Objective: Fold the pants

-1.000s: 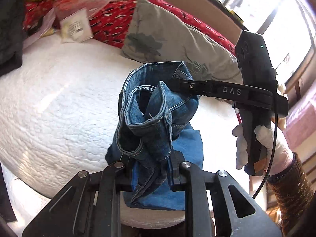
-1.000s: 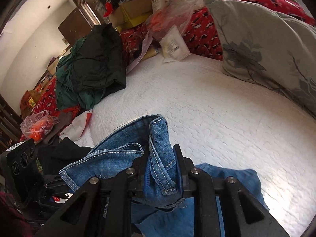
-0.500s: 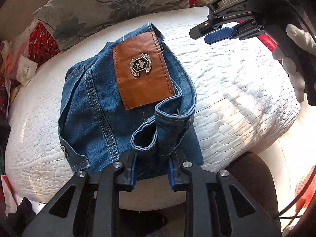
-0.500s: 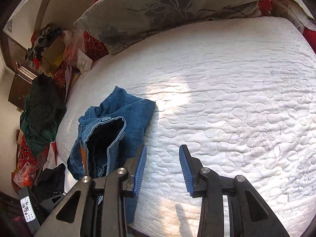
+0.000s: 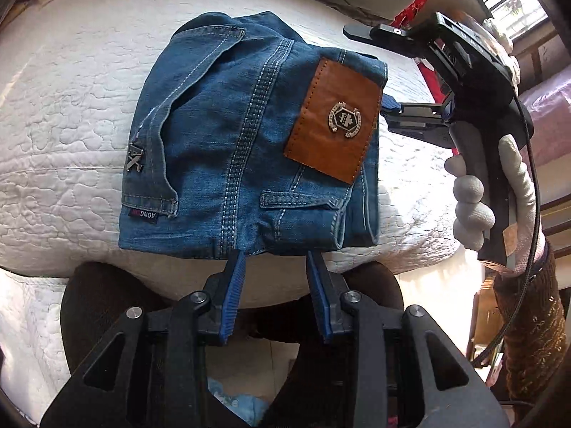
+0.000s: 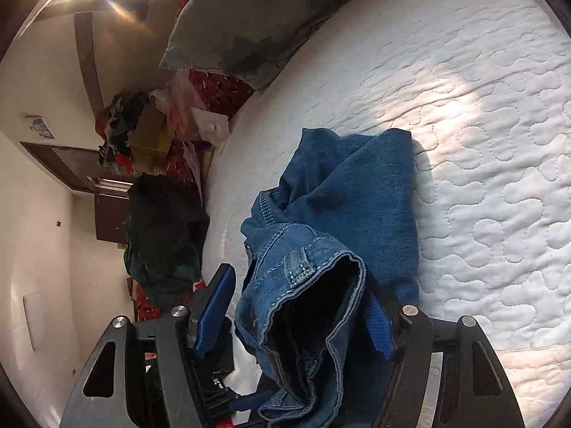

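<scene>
Denim pants (image 5: 249, 135), folded into a compact bundle, are seen lying on the white quilted bed cover (image 5: 71, 82) near its front edge, with the brown leather patch (image 5: 335, 125) and its metal badge turned upward and a small metal logo (image 5: 135, 157) at the left side. From the right wrist view the open waistband (image 6: 314, 306) is seen gaping toward the camera. The left gripper (image 5: 274, 267) is held at the near edge of the bundle; its blue pads have just been opening and are set moderately apart, the tips just at the denim hem, with no cloth pinched between them. The right gripper (image 6: 303, 317) has also just been opening; its fingers stand wide on either side of the waistband end, and no pressing on the cloth can be made out. A white-gloved hand (image 5: 478, 199) is wrapped around the right gripper's handle. A grey floral pillow (image 6: 249, 18) lies beyond the pants, and a dark green clothes heap (image 6: 164, 235) is piled at the far side.
</scene>
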### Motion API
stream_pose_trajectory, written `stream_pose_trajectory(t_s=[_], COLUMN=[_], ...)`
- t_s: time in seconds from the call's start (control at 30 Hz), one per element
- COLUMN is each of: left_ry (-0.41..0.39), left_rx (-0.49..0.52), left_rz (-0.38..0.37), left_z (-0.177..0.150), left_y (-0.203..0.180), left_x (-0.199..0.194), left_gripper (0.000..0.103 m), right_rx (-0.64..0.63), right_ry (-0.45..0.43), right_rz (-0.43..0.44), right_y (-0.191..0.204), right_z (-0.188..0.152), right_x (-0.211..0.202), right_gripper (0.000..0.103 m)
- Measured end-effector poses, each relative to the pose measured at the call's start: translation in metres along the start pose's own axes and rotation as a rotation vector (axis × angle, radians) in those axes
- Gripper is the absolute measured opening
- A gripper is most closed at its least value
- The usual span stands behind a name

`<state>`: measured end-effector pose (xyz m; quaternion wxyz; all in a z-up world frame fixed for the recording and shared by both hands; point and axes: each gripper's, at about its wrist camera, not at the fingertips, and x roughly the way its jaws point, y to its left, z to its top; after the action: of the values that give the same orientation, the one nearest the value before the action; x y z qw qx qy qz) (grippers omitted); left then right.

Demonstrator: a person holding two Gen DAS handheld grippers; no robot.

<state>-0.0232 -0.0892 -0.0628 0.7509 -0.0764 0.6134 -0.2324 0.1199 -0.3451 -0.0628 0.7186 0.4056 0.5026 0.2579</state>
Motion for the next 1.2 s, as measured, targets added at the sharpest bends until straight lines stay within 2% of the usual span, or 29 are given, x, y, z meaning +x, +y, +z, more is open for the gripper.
stream_pose_trajectory(t_s=[0.07,0.13,0.17,0.2,0.23,0.27,0.33,0.37,0.43,0.5,0.53,0.63,0.67,0.73,0.8,0.83,0.97,1.07,1.1,1.17,1.2], left_ry=[-0.022,-0.047,-0.049,-0.037,-0.017,-0.006,-0.018,-0.01,0.04,0.091,0.098,0.048,0.029,-0.004,-0.035,-0.035,-0.025,-0.02,-0.018,-0.017,-0.019], left_rx=[-0.027,-0.044,-0.05,-0.055,-0.066,-0.085,-0.119,-0.135,-0.162,-0.172,-0.174,-0.164,-0.176,-0.219,-0.265,-0.291,-0.344,-0.337,-0.334,-0.325,-0.321], left_rz=[-0.048,-0.045,-0.032,-0.013,-0.007,-0.025,-0.042,-0.055,-0.06,-0.068,-0.09,-0.126,-0.135,-0.13,-0.141,-0.136,-0.133,-0.115,-0.113,-0.103,-0.105], left_z=[-0.002,0.005,0.01,0.022,0.031,0.04,0.051,0.055,0.058,0.052,0.047,0.023,0.016,0.014,0.016,0.019,0.03,0.042,0.043,0.043,0.043], left_y=[0.007,0.012,0.013,0.014,0.013,0.013,0.013,0.013,0.014,0.015,0.018,0.034,0.041,0.053,0.064,0.071,0.083,0.088,0.09,0.09,0.091], left_x=[-0.009,-0.008,-0.002,0.006,0.015,0.022,0.031,0.039,0.06,0.069,0.064,0.03,0.02,0.007,0.003,0.006,0.019,0.026,0.027,0.03,0.03], left_gripper=[0.035,0.04,0.042,0.042,0.042,0.042,0.042,0.042,0.042,0.042,0.042,0.042,0.042,0.042,0.042,0.042,0.042,0.042,0.042,0.042,0.046], right_rx=[0.006,-0.035,-0.069,-0.108,-0.148,-0.192,-0.324,-0.384,-0.356,-0.312,-0.287,-0.246,-0.272,-0.379,-0.466,-0.491,-0.562,-0.574,-0.582,-0.611,-0.652], right_ry=[0.009,0.023,0.028,0.029,0.034,0.017,-0.062,-0.085,-0.024,0.052,0.055,0.008,-0.025,-0.093,-0.092,-0.063,0.072,0.157,0.2,0.304,0.307], right_rz=[0.011,-0.04,-0.075,-0.103,-0.134,-0.154,-0.173,-0.23,-0.364,-0.451,-0.444,-0.347,-0.348,-0.402,-0.363,-0.331,-0.312,-0.363,-0.398,-0.437,-0.466], right_y=[-0.002,0.0,0.003,0.007,0.014,0.022,0.043,0.046,0.023,-0.006,-0.011,-0.005,0.004,0.032,0.061,0.072,0.1,0.102,0.099,0.095,0.102], right_z=[-0.002,-0.003,-0.004,-0.004,-0.002,-0.001,0.002,0.004,0.015,0.017,0.017,0.021,0.022,0.024,0.03,0.032,0.038,0.044,0.045,0.041,0.038], right_x=[-0.002,0.002,0.006,0.009,0.011,0.009,-0.005,-0.006,0.009,0.023,0.022,-0.002,-0.012,-0.021,-0.012,-0.001,0.063,0.112,0.127,0.153,0.158], right_gripper=[0.072,0.071,0.061,0.035,0.021,0.015,0.014,0.014,0.015,0.031,0.035,0.039,0.045,0.048,0.057,0.057,0.057,0.055,0.049,0.022,0.022])
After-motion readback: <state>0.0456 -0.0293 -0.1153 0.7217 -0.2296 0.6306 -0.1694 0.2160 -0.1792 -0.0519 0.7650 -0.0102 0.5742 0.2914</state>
